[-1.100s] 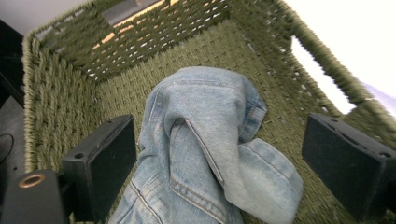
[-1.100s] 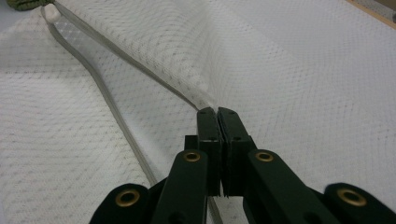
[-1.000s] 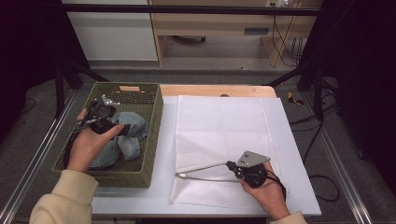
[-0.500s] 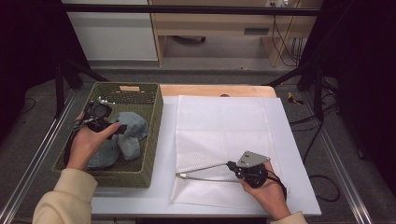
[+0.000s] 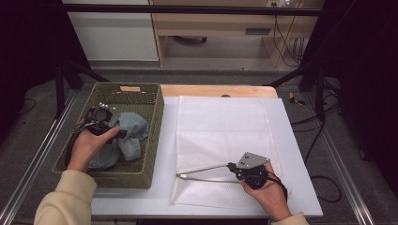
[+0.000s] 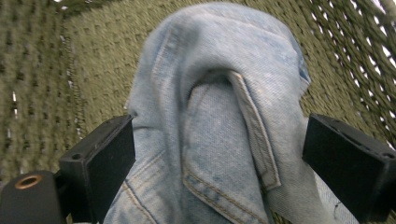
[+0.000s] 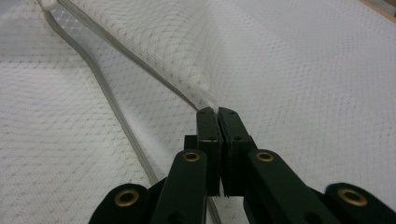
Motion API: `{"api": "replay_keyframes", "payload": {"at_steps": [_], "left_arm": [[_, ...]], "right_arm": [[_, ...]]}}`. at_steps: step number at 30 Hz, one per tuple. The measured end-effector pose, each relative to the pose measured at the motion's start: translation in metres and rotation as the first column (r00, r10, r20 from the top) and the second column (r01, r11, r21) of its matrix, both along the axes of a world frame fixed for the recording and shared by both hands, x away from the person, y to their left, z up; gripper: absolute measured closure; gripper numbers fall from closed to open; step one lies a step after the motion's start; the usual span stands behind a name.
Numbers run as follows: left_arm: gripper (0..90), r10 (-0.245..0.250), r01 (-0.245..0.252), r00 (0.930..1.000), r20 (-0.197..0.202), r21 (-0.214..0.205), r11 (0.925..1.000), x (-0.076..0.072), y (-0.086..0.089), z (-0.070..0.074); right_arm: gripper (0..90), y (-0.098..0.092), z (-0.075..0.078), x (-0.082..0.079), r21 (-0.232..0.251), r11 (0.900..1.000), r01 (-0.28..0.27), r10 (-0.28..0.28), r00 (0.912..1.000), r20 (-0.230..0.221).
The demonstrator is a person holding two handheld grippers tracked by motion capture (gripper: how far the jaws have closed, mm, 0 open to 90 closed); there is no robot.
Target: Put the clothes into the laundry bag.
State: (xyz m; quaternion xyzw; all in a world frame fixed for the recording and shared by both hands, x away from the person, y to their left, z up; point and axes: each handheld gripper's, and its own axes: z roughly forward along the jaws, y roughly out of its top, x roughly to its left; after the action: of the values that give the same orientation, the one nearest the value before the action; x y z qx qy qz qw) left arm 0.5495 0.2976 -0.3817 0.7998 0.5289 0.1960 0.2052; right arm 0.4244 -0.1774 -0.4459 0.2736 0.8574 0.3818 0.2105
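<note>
A light blue denim garment [image 5: 134, 130] lies bunched inside a green woven basket [image 5: 157, 123] at the table's left. My left gripper [image 5: 123, 134] is down in the basket, open, its jaws straddling a raised fold of the denim [image 6: 219, 140] without pressing on it. A white mesh bag [image 5: 225, 126] lies flat on the table's middle. My right gripper [image 5: 231, 166] is near the front edge, shut on the bag's grey-trimmed opening edge [image 7: 140, 70] and holding that edge lifted a little off the lower layer.
The white table [image 5: 296, 154] runs past the bag to the right. A wooden strip [image 5: 216, 90] lies along its far edge. Black stand legs [image 5: 307, 70] and cables [image 5: 324, 136] are on the floor to the right, with metal rails along both sides.
My left gripper has sunk lower into the basket, down over the denim. The right gripper and the bag's edge have kept still.
</note>
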Motion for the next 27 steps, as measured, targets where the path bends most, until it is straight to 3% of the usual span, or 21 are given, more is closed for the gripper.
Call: {"api": "replay_keyframes", "payload": {"at_steps": [13, 22, 27], "left_arm": [[8.0, -0.007, 0.007, 0.9995, -0.031, 0.006, 1.0000, 0.005, -0.001, -0.013], [7.6, 0.008, -0.008, 0.9995, -0.030, 0.000, 1.0000, 0.008, -0.002, -0.018], [7.9, -0.009, 0.010, 0.9998, -0.016, 0.018, 0.9998, 0.007, -0.011, -0.016]], "right_arm": [[88.3, 0.000, 0.000, 0.000, 0.001, 1.0000, -0.002, 0.002, 1.0000, -0.004], [88.3, 0.000, 0.000, 0.000, -0.001, 1.0000, -0.004, 0.004, 1.0000, -0.003], [88.2, 0.000, -0.001, 0.001, -0.002, 1.0000, -0.005, 0.005, 1.0000, -0.003]]}}
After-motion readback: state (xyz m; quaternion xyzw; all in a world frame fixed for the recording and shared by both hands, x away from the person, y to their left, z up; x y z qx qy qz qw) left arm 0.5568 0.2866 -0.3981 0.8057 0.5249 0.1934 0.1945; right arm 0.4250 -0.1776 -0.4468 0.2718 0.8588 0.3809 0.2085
